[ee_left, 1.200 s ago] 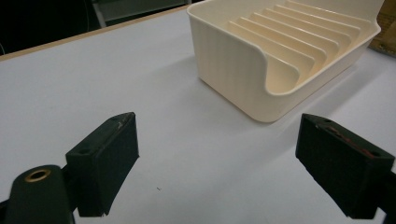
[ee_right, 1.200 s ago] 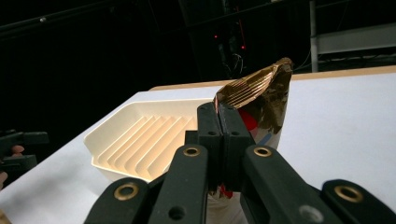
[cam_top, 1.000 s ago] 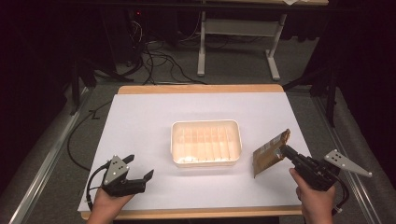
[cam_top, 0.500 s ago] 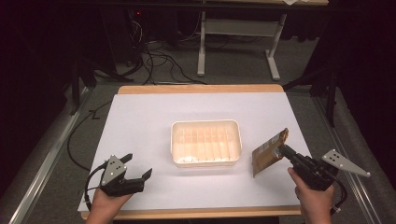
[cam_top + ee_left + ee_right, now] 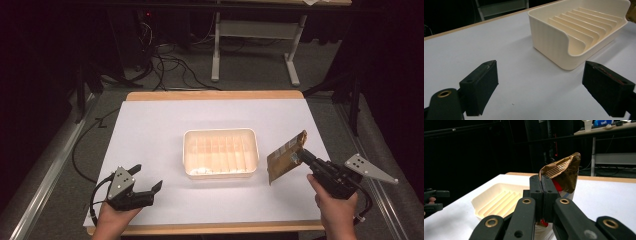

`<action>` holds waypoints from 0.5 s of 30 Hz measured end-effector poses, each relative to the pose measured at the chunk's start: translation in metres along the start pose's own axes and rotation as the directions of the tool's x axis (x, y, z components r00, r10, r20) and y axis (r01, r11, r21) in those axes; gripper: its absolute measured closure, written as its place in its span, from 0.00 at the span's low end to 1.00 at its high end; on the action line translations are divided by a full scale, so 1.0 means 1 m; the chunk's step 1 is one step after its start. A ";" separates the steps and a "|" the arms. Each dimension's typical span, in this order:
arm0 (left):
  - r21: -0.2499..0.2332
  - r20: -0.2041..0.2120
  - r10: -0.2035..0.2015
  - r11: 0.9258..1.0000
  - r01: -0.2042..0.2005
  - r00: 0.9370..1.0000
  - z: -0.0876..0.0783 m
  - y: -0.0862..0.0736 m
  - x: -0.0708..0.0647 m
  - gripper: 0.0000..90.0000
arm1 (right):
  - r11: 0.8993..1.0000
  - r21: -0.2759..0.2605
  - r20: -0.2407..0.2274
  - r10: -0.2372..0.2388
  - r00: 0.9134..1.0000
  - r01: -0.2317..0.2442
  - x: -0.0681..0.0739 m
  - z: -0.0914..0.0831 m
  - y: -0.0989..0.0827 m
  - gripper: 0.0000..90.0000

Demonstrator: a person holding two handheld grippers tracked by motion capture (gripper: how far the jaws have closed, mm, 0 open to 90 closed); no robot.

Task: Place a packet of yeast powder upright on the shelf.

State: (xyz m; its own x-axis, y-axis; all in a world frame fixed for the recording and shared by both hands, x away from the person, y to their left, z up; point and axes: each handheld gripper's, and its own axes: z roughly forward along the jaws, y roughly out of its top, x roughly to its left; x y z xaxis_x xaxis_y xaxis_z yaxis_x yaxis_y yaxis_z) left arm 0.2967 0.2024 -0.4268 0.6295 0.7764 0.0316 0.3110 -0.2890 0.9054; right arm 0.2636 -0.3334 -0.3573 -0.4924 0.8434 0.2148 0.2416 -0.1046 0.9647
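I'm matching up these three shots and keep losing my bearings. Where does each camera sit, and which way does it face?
High view: above the person's side, looking forward and down on the table; both hands show.
Left gripper view: rides the left gripper, low, facing the tray; open jaws show.
Right gripper view: rides the right gripper, jaws shut on the gold packet.
All share the tray.

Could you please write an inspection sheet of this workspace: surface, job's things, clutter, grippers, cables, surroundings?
Surface: white table top with a wooden edge.
Job's things: gold snack packet, held just right of the cream ribbed tray; the tray holds nothing.
Clutter: nothing seen.
Grippers: right gripper shut on the packet's edge; left gripper open, holding nothing, near the table's front left corner.
Cables: black cables on the floor behind the table.
Surroundings: dark room, white table frame behind.
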 end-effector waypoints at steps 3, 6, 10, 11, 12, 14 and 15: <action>-0.003 -0.001 -0.001 1.000 0.001 1.000 0.000 0.000 0.000 0.15 | 1.000 -0.020 -0.008 -0.010 1.000 0.010 0.002 0.001 0.008 1.00; -0.002 -0.001 0.000 1.000 0.000 1.000 0.000 0.000 0.000 0.15 | 0.999 -0.038 -0.012 -0.017 1.000 0.017 0.004 0.000 0.015 1.00; -0.006 -0.003 0.000 1.000 0.000 1.000 -0.001 0.000 0.000 0.15 | 0.997 -0.068 -0.014 -0.031 0.999 0.030 0.008 0.000 0.026 1.00; -0.006 -0.003 0.000 1.000 0.000 1.000 -0.001 0.000 0.000 0.15 | 0.997 -0.068 -0.014 -0.031 0.999 0.030 0.008 0.000 0.026 1.00; -0.006 -0.004 0.000 1.000 0.000 1.000 -0.001 0.000 0.000 0.15 | 0.997 -0.075 -0.016 -0.033 0.999 0.032 0.009 0.000 0.029 1.00; -0.007 -0.003 -0.001 1.000 0.001 1.000 -0.001 0.000 0.000 0.15 | 0.995 -0.092 -0.020 -0.043 0.999 0.042 0.012 0.001 0.035 1.00; -0.007 -0.003 -0.001 1.000 0.001 1.000 -0.001 0.000 0.000 0.15 | 0.995 -0.092 -0.020 -0.043 0.999 0.042 0.012 0.001 0.035 1.00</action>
State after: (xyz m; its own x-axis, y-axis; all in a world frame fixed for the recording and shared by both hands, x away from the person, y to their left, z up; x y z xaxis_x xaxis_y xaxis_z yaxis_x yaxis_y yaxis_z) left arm 0.2962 0.2033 -0.4260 0.6268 0.7786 0.0320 0.3065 -0.2841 0.9085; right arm 0.2670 -0.3264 -0.3210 -0.5188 0.8367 0.1756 0.1430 -0.1176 0.9827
